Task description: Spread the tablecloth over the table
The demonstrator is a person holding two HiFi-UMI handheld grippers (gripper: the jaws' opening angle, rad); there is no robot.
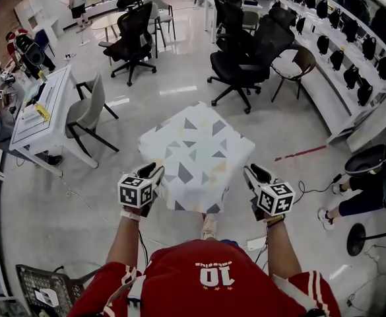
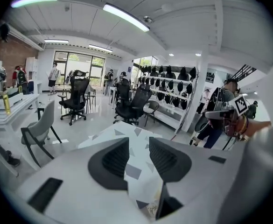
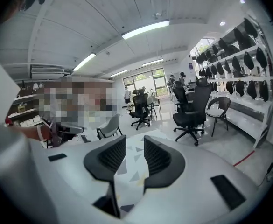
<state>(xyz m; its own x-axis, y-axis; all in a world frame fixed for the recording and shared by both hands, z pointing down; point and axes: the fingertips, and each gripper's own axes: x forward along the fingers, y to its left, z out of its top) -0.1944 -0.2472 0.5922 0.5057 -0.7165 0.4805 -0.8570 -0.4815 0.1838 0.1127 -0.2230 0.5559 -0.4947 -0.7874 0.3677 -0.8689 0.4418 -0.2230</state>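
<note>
A white tablecloth [image 1: 196, 154] printed with grey and yellow triangles lies draped over a small square table, its near edge hanging toward me. My left gripper [image 1: 156, 174] is at the cloth's near left corner and my right gripper [image 1: 251, 173] at its near right corner. In the left gripper view the jaws stand close together around my left gripper [image 2: 138, 154], with the tablecloth [image 2: 132, 169] running down between them. The right gripper view shows the same for my right gripper [image 3: 135, 155]: tablecloth [image 3: 129, 178] fills the narrow gap. The table itself is hidden under the cloth.
Black office chairs [image 1: 242, 58] stand beyond the table. A grey chair [image 1: 87, 114] and a white desk [image 1: 37, 111] are at the left. A wall shelf with dark headsets [image 1: 341, 51] runs along the right, where a seated person's legs [image 1: 361, 197] show. A dark crate [image 1: 44, 292] sits near my left.
</note>
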